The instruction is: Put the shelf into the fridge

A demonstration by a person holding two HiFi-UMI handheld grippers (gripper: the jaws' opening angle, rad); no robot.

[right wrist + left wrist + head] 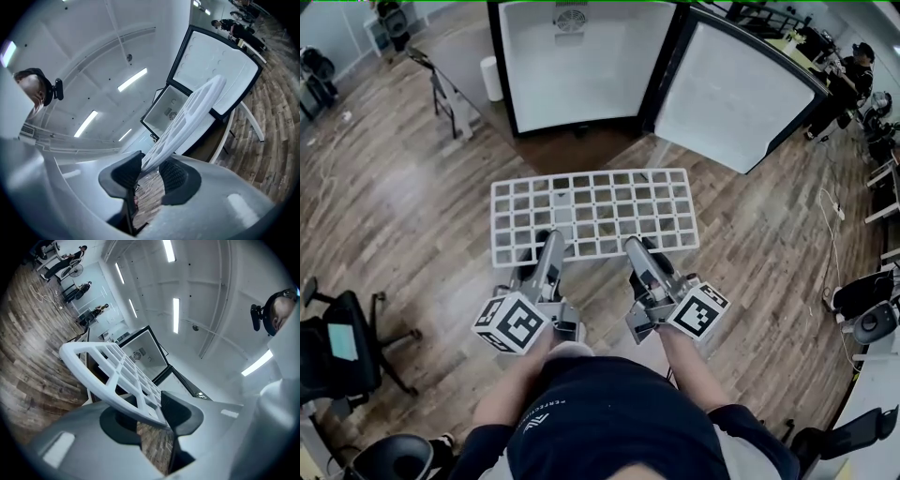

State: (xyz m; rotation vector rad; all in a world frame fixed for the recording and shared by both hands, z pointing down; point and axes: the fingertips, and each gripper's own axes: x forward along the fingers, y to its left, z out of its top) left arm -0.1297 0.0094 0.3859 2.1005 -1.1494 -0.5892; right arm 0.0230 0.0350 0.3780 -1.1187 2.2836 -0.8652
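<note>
Plenty of open floor (pixel 412 216) lies to either side, and I see a strip of it between the open fridge (pixel 581 66) and the far edge of the shelf (pixel 591 214). The fridge door (pixel 731 94) stands out to the right. The shelf hangs level, with the left hand-held gripper (pixel 551 240) and right hand-held gripper (pixel 635 248) each clamped on its near long edge. Its long axis runs left to right, broadside to the fridge.

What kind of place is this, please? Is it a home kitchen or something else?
Probably an open office or lab workspace, not a kitchen: the open fridge stands in a large room with a wood-pattern floor, rolling office chairs around, and people working at the far right.
</note>
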